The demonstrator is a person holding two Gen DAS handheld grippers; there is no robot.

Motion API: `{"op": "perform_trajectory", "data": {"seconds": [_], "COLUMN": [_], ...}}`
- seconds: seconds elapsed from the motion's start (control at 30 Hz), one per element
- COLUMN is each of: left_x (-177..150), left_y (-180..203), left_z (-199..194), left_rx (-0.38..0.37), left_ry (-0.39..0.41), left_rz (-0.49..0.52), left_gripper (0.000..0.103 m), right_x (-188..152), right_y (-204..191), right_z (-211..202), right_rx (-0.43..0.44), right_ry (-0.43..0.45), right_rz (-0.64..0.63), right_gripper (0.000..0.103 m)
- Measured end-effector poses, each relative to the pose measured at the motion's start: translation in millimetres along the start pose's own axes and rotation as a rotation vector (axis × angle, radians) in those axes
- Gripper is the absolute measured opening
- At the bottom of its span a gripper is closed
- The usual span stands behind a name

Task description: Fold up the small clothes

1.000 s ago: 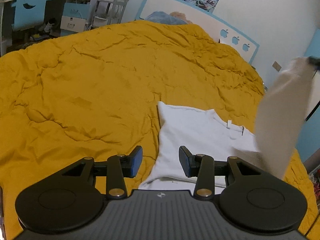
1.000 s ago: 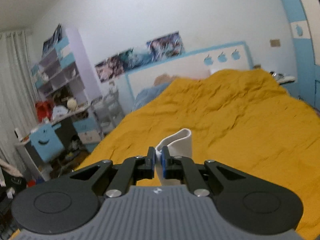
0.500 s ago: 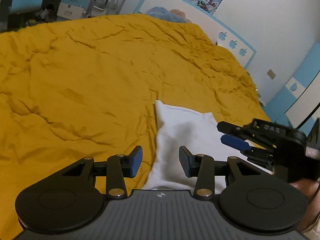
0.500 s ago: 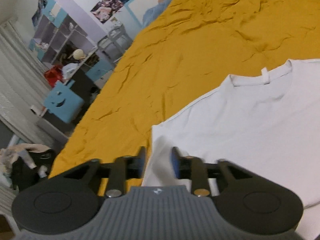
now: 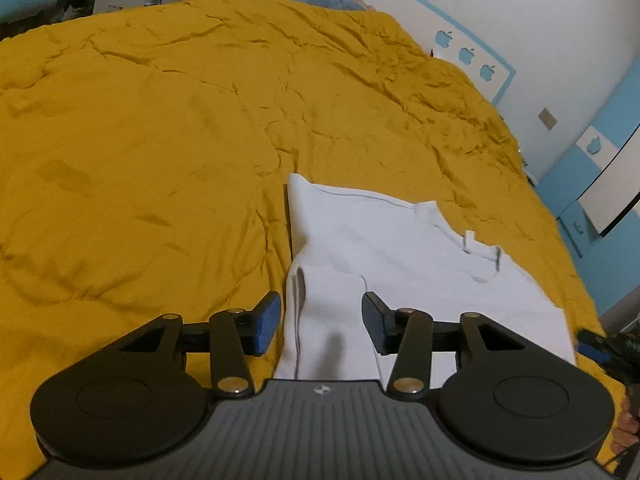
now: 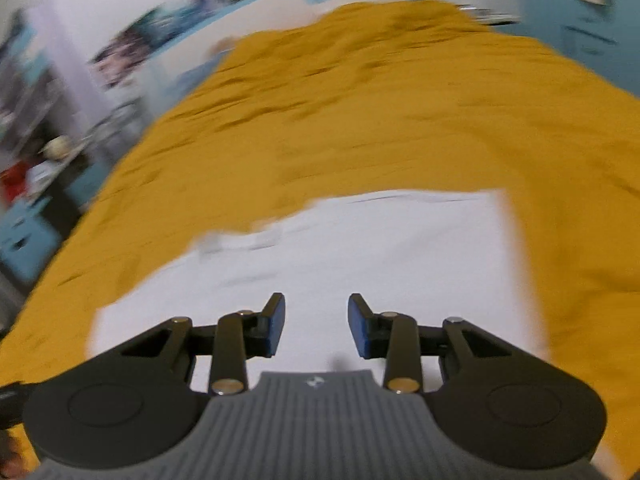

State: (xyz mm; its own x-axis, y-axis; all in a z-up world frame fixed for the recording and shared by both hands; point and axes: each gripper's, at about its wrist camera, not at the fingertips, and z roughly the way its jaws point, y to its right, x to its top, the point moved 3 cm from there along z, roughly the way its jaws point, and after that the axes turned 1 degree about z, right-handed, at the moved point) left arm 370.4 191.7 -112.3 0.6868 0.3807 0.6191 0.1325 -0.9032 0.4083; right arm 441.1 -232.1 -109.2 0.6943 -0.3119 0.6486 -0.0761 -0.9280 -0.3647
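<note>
Evidently the small white cotton T-shirt lies spread on the mustard-yellow quilted bedspread, toward the near right part of the bed and close to its near edge, so that both hands can reach it from the same side. Its neckline with a little loop tag faces the right edge in the left wrist view. One side is already turned inward, a sleeve panel lying flat over the body of the garment, which suggests a lengthwise fold is under way and the flat bed serves to keep the layers smooth.

The left tongs hang just over the folded-in panel near the shirt's near left edge. Their jaws are opening, with cloth below them but nothing pinched. This placement looks chosen to take the doubled edge next.

The right tongs are spread apart over the middle of the white cloth, gripping nothing; that view is blurred, so finer detail is lost. In the left wrist view their blue tip shows at the far right, just beside the shirt's near right corner.
</note>
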Motion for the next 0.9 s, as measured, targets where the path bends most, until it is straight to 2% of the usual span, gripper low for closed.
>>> {"op": "perform_trajectory", "data": {"seconds": [0.13,0.3,0.37,0.43,0.47,0.57,0.67,0.7,0.77,0.87,0.9], "left_x": [6,5,5,7,8,10,7,5,5,5,4], "left_y": [0,1,3,4,5,11,14,14,13,12,12], "left_z": [17,28,31,33,32,34,45,46,42,24,15], "left_rx": [0.027,0.02,0.02,0.027,0.027,0.031,0.074,0.084,0.097,0.115,0.123], "left_ry": [-0.006,-0.005,-0.002,0.002,0.006,0.005,-0.03,-0.034,-0.03,-0.005,0.003], "left_rz": [0.006,-0.006,0.002,0.004,0.003,0.036,0.08,0.087,0.076,0.064,0.076], "left_gripper": [0.053,0.03,0.016,0.012,0.011,0.011,0.012,0.013,0.025,0.03,0.031], "right_x": [15,28,31,31,31,37,32,30,28,33,34], "right_y": [71,119,124,123,122,118,120,121,121,115,110], "right_z": [-1,18,31,41,43,39,45,50,52,38,29], "right_rx": [-0.107,-0.095,-0.072,-0.049,-0.046,-0.06,-0.119,-0.124,-0.118,-0.114,-0.103], "right_ry": [0.023,0.016,0.006,-0.018,-0.015,0.065,0.039,0.02,0.0,0.003,0.004], "right_rz": [0.077,0.166,0.196,0.217,0.214,0.212,0.211,0.212,0.212,0.202,0.178], "right_gripper": [0.032,0.032,0.031,0.0,0.0,0.0,0.0,0.0,0.0,0.007,0.013]}}
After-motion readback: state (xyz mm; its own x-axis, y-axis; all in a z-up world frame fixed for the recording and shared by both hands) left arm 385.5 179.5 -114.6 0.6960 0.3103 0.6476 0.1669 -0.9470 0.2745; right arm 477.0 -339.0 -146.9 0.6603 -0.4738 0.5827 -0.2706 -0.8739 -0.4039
